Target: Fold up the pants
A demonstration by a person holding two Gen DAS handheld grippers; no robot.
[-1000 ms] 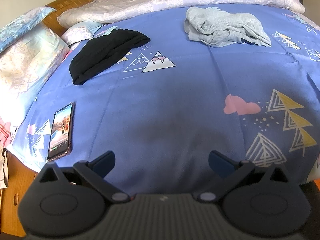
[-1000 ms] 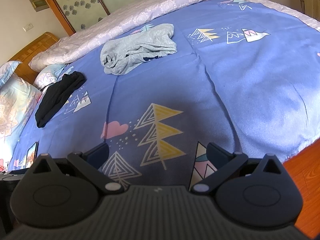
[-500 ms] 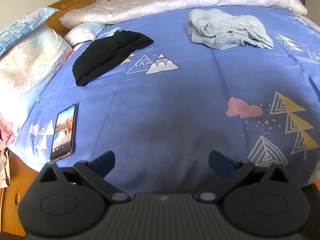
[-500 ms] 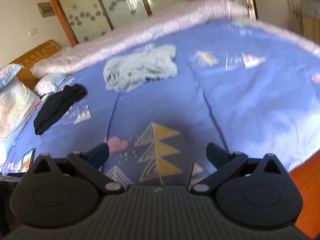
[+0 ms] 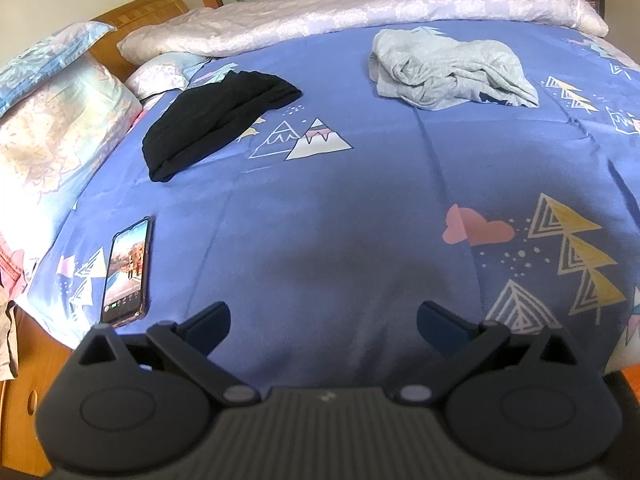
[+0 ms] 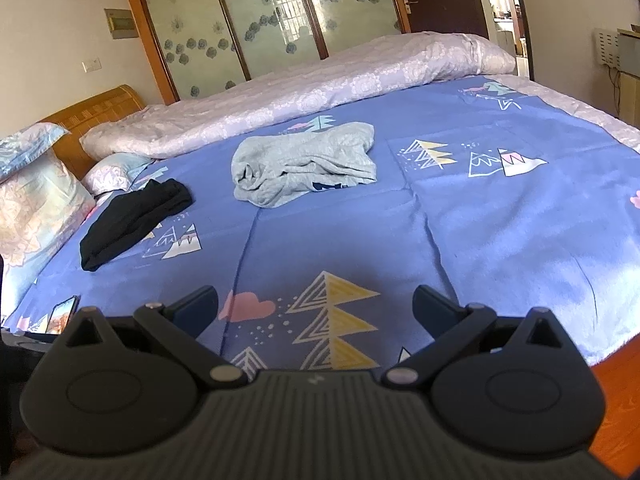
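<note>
Both the left claw (image 5: 323,320) and right claw (image 6: 316,306) gape wide, empty, above the bed (image 5: 360,208). Crumpled grey pants (image 6: 306,162) lie near its far edge; black garment (image 5: 216,120) toward the headboard.

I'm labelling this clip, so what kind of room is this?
Most likely a home bedroom: a bed with a blue patterned cover, pillows by a wooden headboard, and glass-panelled sliding doors behind.

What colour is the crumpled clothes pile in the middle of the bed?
Light grey, with a small dark print; clearest in the right wrist view.
</note>
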